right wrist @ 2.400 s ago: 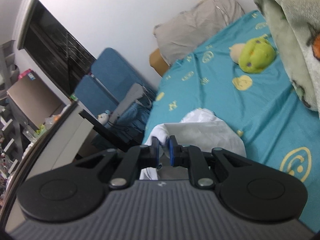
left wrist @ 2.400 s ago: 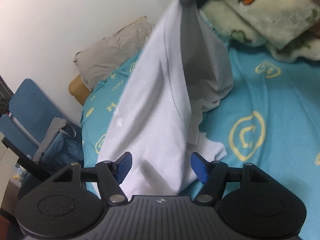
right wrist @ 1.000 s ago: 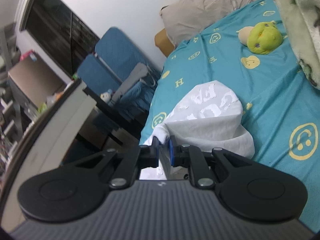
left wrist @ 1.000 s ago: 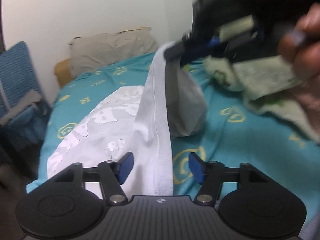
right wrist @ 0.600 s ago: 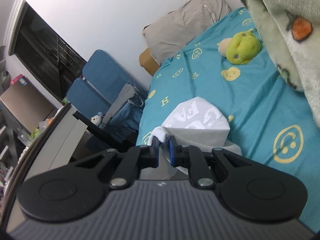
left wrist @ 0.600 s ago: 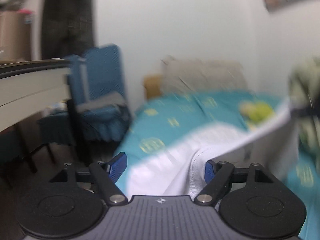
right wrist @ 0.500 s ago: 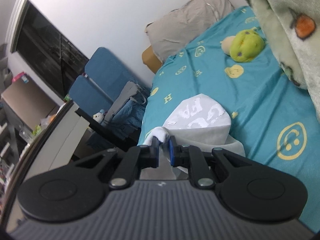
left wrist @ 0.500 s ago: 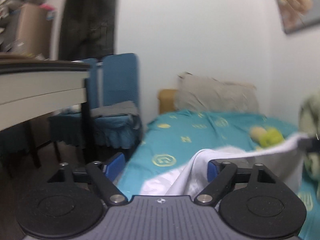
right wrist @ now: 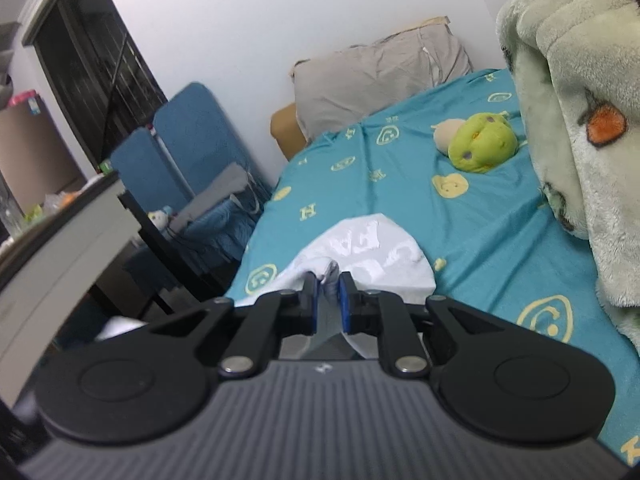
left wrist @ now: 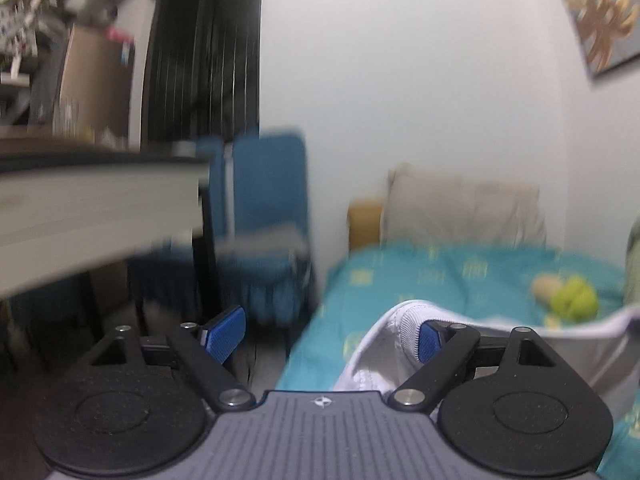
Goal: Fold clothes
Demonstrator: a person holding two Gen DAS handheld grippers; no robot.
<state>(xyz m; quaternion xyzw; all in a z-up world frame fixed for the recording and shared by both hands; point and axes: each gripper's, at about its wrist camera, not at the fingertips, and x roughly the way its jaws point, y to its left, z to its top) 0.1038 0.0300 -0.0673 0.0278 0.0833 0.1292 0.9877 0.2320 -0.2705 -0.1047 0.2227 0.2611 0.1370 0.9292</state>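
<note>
Holding the white shirt (right wrist: pixel 376 252) at twelve o'clock, my right gripper (right wrist: pixel 329 300) is loosening. My left gripper (left wrist: pixel 324 338) gapes wide, empty. Slipping cloth could spoil the fold.

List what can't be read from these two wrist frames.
- Left wrist: motion blur smears the desk and chair.
- Left wrist: the white shirt runs behind the left gripper; its lower part is hidden.
- Right wrist: the shirt's print is creased, unreadable.
- Right wrist: the right gripper hides the cloth below its fingers.
</note>
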